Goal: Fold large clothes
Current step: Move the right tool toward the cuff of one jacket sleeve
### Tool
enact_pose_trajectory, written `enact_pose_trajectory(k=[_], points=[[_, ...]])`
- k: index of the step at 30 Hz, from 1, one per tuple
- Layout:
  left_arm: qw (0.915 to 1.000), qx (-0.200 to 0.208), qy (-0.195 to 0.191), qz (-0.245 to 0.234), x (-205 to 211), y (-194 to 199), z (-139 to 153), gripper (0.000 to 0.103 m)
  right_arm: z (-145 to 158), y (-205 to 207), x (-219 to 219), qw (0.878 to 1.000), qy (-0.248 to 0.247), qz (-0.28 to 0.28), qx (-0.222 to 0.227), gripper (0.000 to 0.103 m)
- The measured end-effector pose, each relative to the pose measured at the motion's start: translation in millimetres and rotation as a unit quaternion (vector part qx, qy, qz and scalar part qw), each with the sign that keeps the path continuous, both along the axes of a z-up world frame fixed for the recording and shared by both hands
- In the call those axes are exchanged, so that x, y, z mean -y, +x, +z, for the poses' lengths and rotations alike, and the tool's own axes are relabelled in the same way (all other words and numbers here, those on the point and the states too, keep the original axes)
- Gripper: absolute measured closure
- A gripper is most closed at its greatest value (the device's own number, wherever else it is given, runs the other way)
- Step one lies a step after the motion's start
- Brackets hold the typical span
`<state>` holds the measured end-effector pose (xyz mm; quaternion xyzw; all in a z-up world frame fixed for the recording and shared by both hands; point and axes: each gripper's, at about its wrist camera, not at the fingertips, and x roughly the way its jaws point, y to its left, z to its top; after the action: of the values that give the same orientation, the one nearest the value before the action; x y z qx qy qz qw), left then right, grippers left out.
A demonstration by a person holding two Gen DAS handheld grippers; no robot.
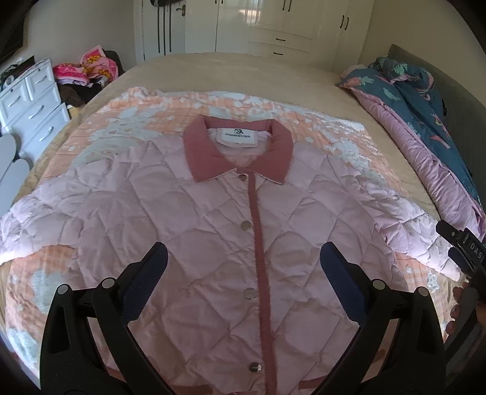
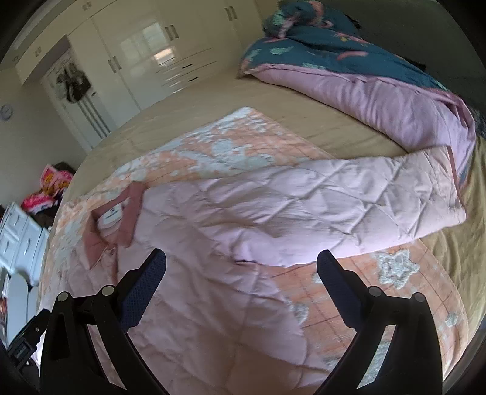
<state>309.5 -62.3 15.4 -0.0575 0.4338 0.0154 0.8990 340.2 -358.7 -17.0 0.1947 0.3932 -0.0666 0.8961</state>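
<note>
A pale pink quilted jacket (image 1: 212, 231) lies flat and buttoned, front up, on a peach patterned blanket (image 1: 127, 121) on the bed, both sleeves spread sideways. Its darker pink collar (image 1: 240, 152) points away from me. My left gripper (image 1: 243, 261) hovers open over the jacket's lower front, fingers either side of the button placket. My right gripper (image 2: 241, 264) is open above the jacket's right side (image 2: 212, 243), near the armpit; the right sleeve (image 2: 364, 200) stretches off to the right. Part of the right gripper (image 1: 461, 249) and a hand show at the left wrist view's right edge.
A rolled blue and lilac duvet (image 1: 425, 121) lies along the bed's right side. White wardrobes (image 1: 273, 24) stand behind the bed. A white chest of drawers (image 1: 33, 103) and a heap of pink cloths (image 1: 88, 70) sit to the left.
</note>
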Motion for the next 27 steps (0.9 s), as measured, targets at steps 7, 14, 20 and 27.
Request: enact_pose_trajectory(k=[7,14,20,27], points=[[0.9999,-0.01,0.002,-0.006,23,15,-14,0.009,-18,1,33,0.999,0.001,-0.048,-0.013,0.004],[0.9997,-0.02,-0.003,-0.015,47,30,-27,0.009,-37,0,76,0.994,0.019,-0.102,-0.026,0.004],[0.9993,-0.031,-0.006,-0.019,62,41,-40,0.009,-58,-7,123,0.984,0.072,-0.157,-0.043,0.004],[0.9989,-0.044,0.005,-0.016,74,56,-55,0.009,-74,-13,165,0.97,0.095,-0.219,-0.049,0.004]])
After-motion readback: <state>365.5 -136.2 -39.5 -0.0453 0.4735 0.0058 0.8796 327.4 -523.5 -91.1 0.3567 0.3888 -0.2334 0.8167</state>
